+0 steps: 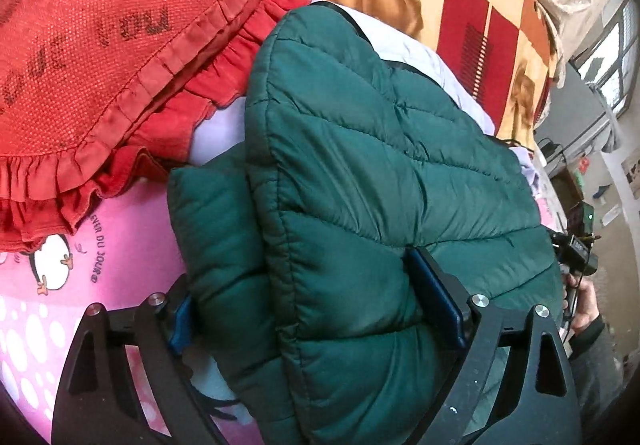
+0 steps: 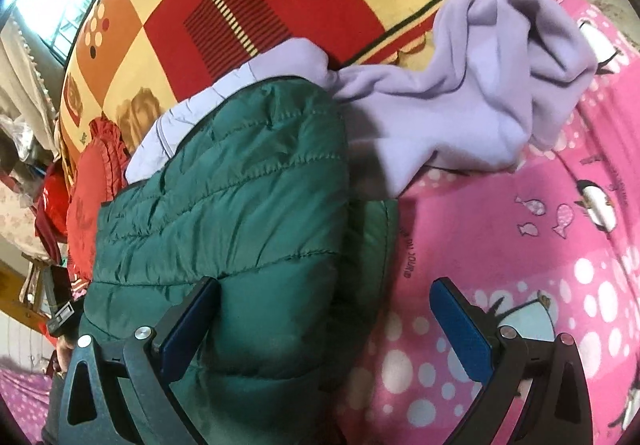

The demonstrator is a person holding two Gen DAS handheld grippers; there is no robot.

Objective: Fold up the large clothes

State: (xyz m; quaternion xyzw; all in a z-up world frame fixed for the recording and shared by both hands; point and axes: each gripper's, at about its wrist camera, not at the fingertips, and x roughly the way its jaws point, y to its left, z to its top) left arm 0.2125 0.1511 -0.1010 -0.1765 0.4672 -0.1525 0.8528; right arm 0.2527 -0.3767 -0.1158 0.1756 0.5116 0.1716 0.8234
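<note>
Jacket [image 1: 380, 181], folded beside the red cushion [image 1: 120, 45], was pinched by the left gripper [image 1: 320, 309] to steady its thick edge; right gripper [image 2: 320, 329] spread, straddling its corner

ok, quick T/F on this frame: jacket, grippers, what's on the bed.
1. The jacket is green and quilted. True.
2. The left gripper straddles a thick fold of the jacket. True.
3. The right gripper has both pads on the jacket. False: one pad touches it, the other hangs over the pink sheet.
4. The lilac garment lies on top of the jacket. False: it lies beyond and under it.
5. The cushion is blue. False: red.
</note>
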